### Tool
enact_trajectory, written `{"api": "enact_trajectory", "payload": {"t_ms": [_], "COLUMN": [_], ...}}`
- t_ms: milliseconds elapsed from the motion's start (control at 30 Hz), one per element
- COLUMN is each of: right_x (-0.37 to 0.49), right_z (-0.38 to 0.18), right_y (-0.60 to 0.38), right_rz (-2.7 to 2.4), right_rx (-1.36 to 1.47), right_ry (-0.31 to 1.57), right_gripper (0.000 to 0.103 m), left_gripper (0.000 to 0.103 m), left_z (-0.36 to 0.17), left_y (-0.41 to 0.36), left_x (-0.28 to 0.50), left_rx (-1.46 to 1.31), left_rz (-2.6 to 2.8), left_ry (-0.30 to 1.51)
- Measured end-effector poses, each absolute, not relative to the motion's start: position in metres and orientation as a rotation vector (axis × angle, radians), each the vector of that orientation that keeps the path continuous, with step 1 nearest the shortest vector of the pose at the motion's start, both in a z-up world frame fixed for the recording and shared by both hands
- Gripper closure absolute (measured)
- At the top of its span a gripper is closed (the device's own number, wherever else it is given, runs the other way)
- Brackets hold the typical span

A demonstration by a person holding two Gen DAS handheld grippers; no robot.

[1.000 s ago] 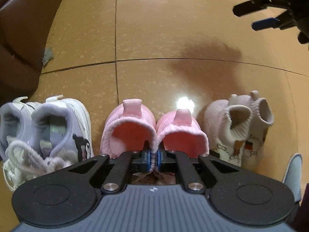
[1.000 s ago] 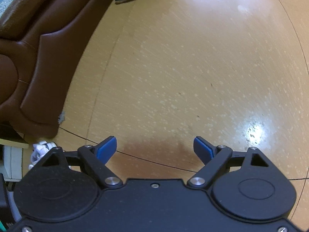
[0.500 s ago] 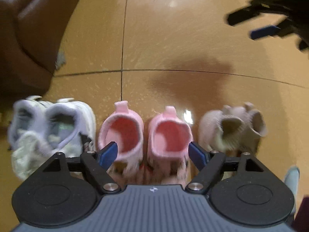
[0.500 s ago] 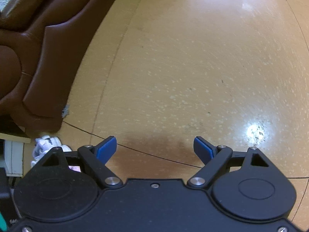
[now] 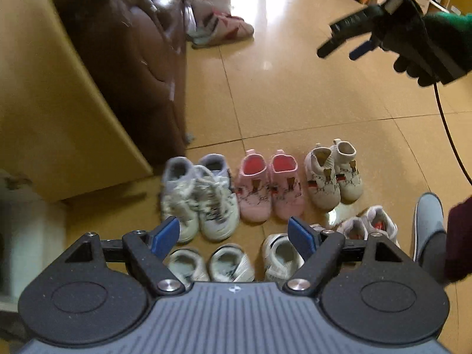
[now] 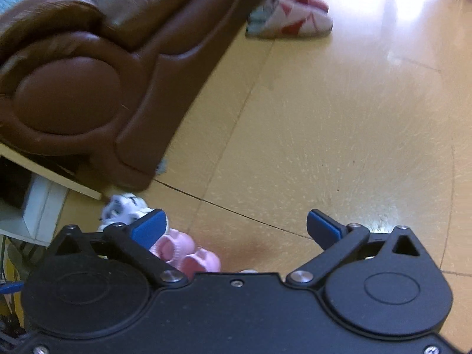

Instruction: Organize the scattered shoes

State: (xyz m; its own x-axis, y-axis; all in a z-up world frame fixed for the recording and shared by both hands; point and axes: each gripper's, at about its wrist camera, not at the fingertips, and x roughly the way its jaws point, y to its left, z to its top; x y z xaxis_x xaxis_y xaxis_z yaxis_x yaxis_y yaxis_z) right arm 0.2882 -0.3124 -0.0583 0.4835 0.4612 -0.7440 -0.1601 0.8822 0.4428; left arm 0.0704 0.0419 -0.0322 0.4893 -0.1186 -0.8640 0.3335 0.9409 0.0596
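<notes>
Underfoot, the tan tiled floor (image 5: 309, 94) fills most of both views, with a brown leather sofa (image 6: 88, 67) along its left side and a pale wooden cabinet (image 5: 53, 112) just beside the sofa in the left wrist view. Past the sofa's far end lies a white bag with red patches (image 6: 292, 14). Near the sofa's foot the small shoes stand in rows, paired side by side: in the farther row a white and grey laced sneaker pair (image 5: 200, 197), a pink knit pair (image 5: 270, 188) in the middle, and a beige sock-style pair (image 5: 333, 174) on the right, each pair just beside the next. A nearer row holds a white pair (image 5: 212, 265), one more white shoe (image 5: 280, 253) and a grey pair with red inside (image 5: 368, 224), partly hidden behind the gripper. A grey slipper (image 5: 427, 224) on a person's foot stands at the right edge. The left gripper (image 5: 234, 234) hangs above the nearer row, its blue fingers (image 5: 165, 236) spread fairly wide with nothing between them. The right gripper (image 6: 234, 227), held by a dark-gloved hand (image 5: 419, 50), has just been opening its jaws and its fingers (image 6: 321, 225) now stand wide apart over bare floor, empty, with the toes of the pink pair showing at its left.
</notes>
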Motion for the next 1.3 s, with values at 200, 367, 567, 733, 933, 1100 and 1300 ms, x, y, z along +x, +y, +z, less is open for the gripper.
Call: {"api": "enact_trajectory", "payload": {"t_ms": [200,367,567,733,933,1100,1300], "right_x": [0.225,0.139,0.088,0.061,0.034,0.031,0.019], "right_z": [-0.03,0.013,0.019,-0.002,-0.024,-0.038,-0.04], "right_y": [-0.29,-0.256,-0.257,-0.256,-0.256,-0.235,-0.219], "right_rz": [0.43,0.376,0.34,0.282,0.21,0.2,0.191], "right_rx": [0.29,0.062,0.267,0.409,0.533,0.449,0.35], "right_ry": [0.912,0.619,0.638,0.742,0.777,0.926,0.98], "right_gripper": [0.0,0.0,0.0,0.0,0.0,0.0,0.0], "left_gripper": [0.023,0.02,0.02,0.02,0.02,0.02,0.02], "left_z": [0.029,0.027,0.041,0.049,0.03,-0.008,0.0], "left_y": [0.068,0.078,0.087,0.104,0.108,0.098,0.099], "left_x": [0.022,0.013,0.011,0.006,0.008,0.013,0.002], "left_rx": [-0.042,-0.15,-0.153,-0.245,-0.18,-0.048,0.024], "left_rz": [-0.275,-0.301,-0.198,-0.168,-0.181,-0.141,-0.105], "left_ry": [0.829,0.806,0.753,0.711,0.796,0.928,0.896]}}
